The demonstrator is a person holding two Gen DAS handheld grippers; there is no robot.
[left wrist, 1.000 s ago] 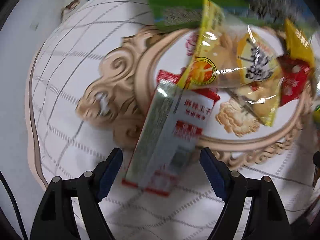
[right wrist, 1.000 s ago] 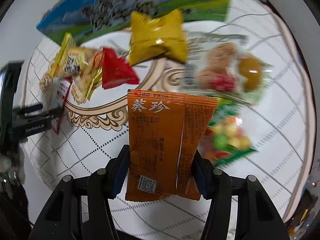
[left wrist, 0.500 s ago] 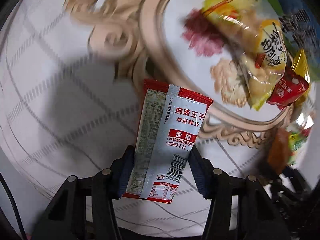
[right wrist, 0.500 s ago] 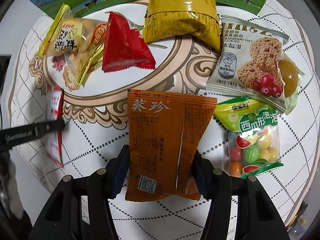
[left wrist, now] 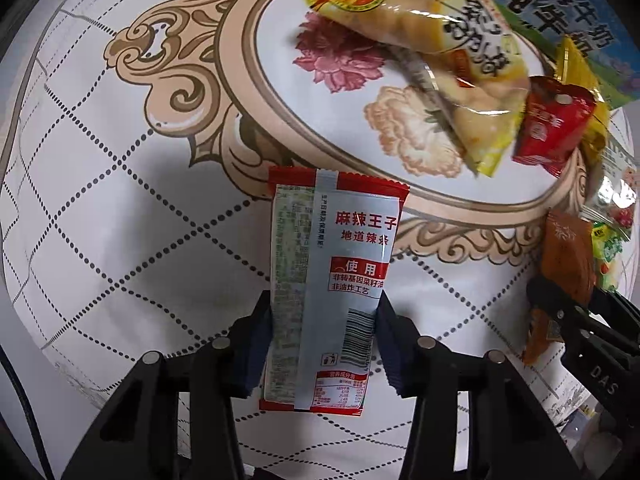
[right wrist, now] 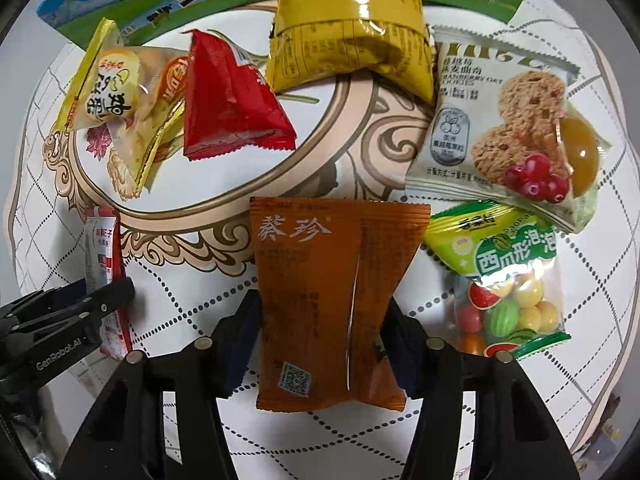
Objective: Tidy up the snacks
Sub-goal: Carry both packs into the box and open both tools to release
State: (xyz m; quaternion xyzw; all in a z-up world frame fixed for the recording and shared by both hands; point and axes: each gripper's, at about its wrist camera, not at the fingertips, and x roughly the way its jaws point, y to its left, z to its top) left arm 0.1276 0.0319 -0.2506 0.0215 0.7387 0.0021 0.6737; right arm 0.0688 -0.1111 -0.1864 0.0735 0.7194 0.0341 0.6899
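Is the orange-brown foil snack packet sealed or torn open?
Sealed, as far as visible: the orange-brown foil snack packet shows an intact crimped top edge and unbroken back seam. Its lower end, between the right gripper's closing jaws, looks whole.

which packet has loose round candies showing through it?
The green watermelon-candy bag, right of the orange packet in the right tongs. Its clear lower half shows coloured balls; the cookie packet above it only has printed pictures.

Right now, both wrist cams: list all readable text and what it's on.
"麻辣王子 地道辣条", "使用", "非转基因菜籽油 非油炸工艺": red-and-grey packet.
"藜珍": orange packet.
"西瓜形泡泡": green candy bag.
"CRANBERRY OAT COOKIES": cookie packet.
"纯牛奶": milk carton.
"GenRobot.AI": left gripper.
Barcode digits, nutrition tables and the yellow pouch print: too small to read.
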